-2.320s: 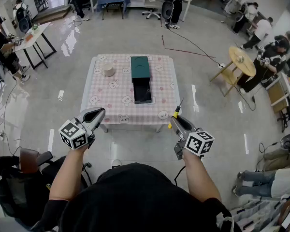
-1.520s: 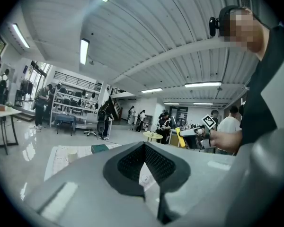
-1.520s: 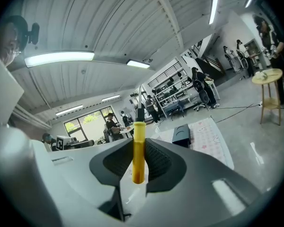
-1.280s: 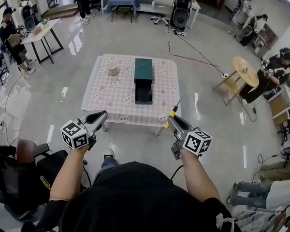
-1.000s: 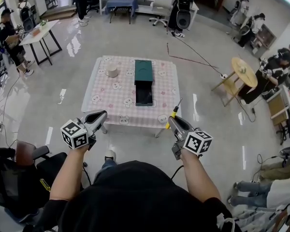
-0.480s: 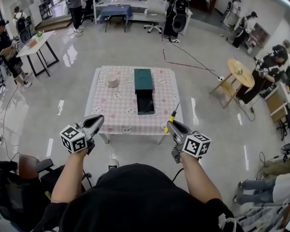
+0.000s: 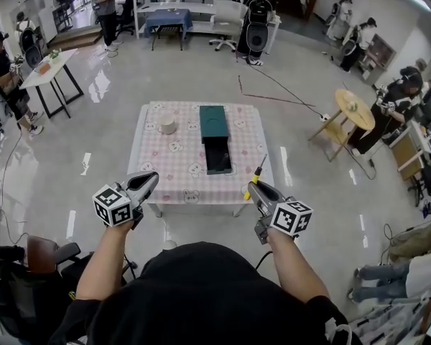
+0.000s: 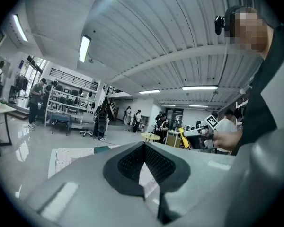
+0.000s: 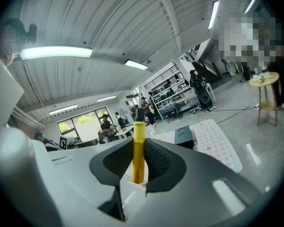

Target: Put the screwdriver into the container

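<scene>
The screwdriver (image 7: pixel 256 174), with a yellow handle and a thin dark shaft, stands upright in my right gripper (image 7: pixel 253 187), which is shut on its handle (image 9: pixel 138 151). The container (image 7: pixel 212 121) is a dark green box with its drawer (image 7: pixel 218 155) pulled open toward me. It sits mid-table on a pink checked cloth (image 7: pixel 165 160), some way ahead of both grippers. My left gripper (image 7: pixel 149 180) is held short of the table's near edge, jaws together and nothing between them (image 8: pixel 144 148). The right gripper view shows the container (image 9: pixel 183 135) far off to the right.
A beige roll (image 7: pixel 167 125) lies on the table's far left. A round wooden stool (image 7: pixel 358 104) stands to the right, and a cable crosses the floor behind the table. Several people and work tables line the room's edges. A chair (image 7: pixel 43 254) is at my lower left.
The table has drifted slightly lower in the head view as I step toward it. Both grippers keep their pose, and the screwdriver stays in the right one.
</scene>
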Demonstrator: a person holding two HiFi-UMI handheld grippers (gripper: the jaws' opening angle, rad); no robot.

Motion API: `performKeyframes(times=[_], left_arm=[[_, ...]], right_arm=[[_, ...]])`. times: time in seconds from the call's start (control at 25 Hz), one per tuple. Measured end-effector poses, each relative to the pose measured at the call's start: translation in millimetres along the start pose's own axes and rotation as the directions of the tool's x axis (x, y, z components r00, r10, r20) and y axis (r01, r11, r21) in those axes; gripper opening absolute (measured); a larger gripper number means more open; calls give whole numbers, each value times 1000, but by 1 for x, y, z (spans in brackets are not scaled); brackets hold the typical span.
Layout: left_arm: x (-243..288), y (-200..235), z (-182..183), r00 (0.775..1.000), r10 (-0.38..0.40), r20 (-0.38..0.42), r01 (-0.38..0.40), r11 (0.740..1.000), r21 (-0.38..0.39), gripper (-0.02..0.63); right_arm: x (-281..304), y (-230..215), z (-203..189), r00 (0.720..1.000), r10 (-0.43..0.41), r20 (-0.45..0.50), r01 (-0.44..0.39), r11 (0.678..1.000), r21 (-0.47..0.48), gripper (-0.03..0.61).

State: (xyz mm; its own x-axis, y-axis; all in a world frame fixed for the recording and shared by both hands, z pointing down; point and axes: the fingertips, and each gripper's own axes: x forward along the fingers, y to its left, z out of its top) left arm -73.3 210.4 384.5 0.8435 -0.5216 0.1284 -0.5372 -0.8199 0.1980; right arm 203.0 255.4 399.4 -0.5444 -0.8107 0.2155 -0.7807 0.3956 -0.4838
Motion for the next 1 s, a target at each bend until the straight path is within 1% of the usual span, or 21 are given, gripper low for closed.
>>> performKeyframes(times=[0.36,0.6,0.84,1.0], left_arm=[[-5,18,-2,1000,-9,-8,9,1000,-3,0],[-6,29,-3,1000,-18,-24,18,1000,3,0],[-12,55,-7,999,-21,-28,21,1000,-16,0],[-6,57,-14,998,-39,-38,38,999,-28,0]], right_arm=[[12,1,-2,1000,-25,14,25,1000,13,106],[15,-5,7,997,-67,43,67,998,13,106],[34,-1,6,995,-92,37,92,996,10,106],[38,-5,3,994,-107,28,106,994,16,106]])
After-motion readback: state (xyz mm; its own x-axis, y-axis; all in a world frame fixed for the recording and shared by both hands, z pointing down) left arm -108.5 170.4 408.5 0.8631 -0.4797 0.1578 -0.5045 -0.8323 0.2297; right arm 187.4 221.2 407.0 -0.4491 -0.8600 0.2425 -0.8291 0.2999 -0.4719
